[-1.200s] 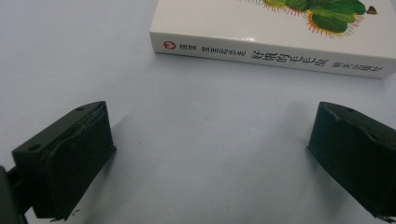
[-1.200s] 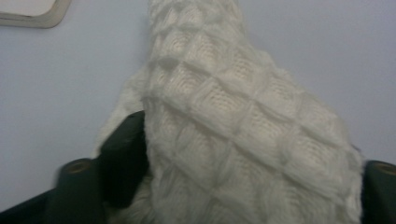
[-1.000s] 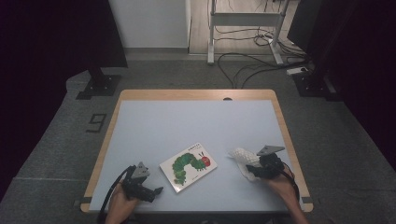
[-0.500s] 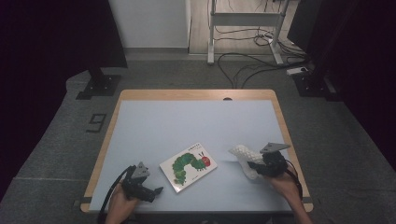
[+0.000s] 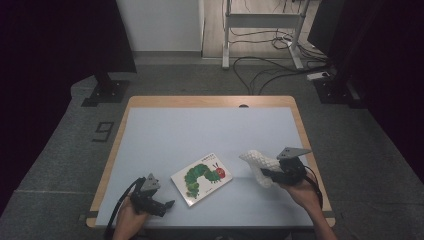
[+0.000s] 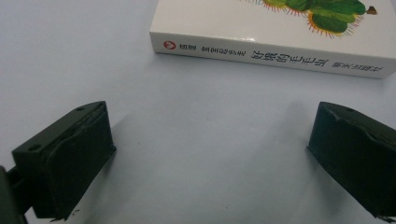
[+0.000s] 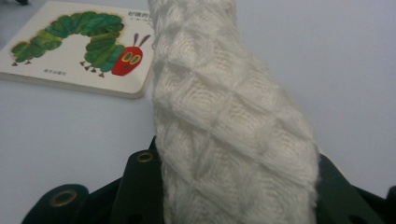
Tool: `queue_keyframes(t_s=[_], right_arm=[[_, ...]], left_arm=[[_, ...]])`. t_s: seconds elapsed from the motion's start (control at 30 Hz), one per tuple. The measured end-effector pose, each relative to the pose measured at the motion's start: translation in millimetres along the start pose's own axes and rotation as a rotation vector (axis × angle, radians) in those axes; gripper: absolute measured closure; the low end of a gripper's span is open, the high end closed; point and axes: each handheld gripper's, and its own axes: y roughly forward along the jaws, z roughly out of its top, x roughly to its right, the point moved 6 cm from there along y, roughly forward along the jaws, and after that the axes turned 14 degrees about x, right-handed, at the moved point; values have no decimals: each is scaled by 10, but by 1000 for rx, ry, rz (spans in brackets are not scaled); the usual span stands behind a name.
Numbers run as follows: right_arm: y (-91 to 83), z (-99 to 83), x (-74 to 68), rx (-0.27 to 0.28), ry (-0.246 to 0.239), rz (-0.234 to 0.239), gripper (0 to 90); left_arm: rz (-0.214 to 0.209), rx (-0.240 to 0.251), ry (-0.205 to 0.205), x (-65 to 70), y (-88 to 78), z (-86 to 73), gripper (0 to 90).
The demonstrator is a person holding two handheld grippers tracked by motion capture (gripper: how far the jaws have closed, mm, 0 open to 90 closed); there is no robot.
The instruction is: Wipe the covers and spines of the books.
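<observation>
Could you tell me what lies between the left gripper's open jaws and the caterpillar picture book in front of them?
Nothing: the left gripper view shows bare table between the left gripper and the book.

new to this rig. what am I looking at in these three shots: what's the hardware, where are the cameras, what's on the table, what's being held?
No robot arm here: a person holds a two-jaw gripper in each hand. The high view looks down from above the person's side of the table; each gripper view comes from a camera riding on that gripper, looking along its black jaws. On the table lies a caterpillar picture book, flat, between the hands. The left gripper rests near the book's spine with jaws wide apart and nothing between them. The right gripper is closed on a white knitted cloth, which sticks out ahead of its jaws.
</observation>
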Motion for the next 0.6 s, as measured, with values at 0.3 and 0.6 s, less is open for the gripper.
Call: queue_keyframes(t_s=[0.3, 0.6], right_arm=[[146, 142, -152, 10, -23, 45, 603], [334, 238, -286, 6, -46, 77, 595]], left_arm=[[0, 0, 0, 1, 0, 0, 0], [0, 0, 1, 0, 0, 0, 0]])
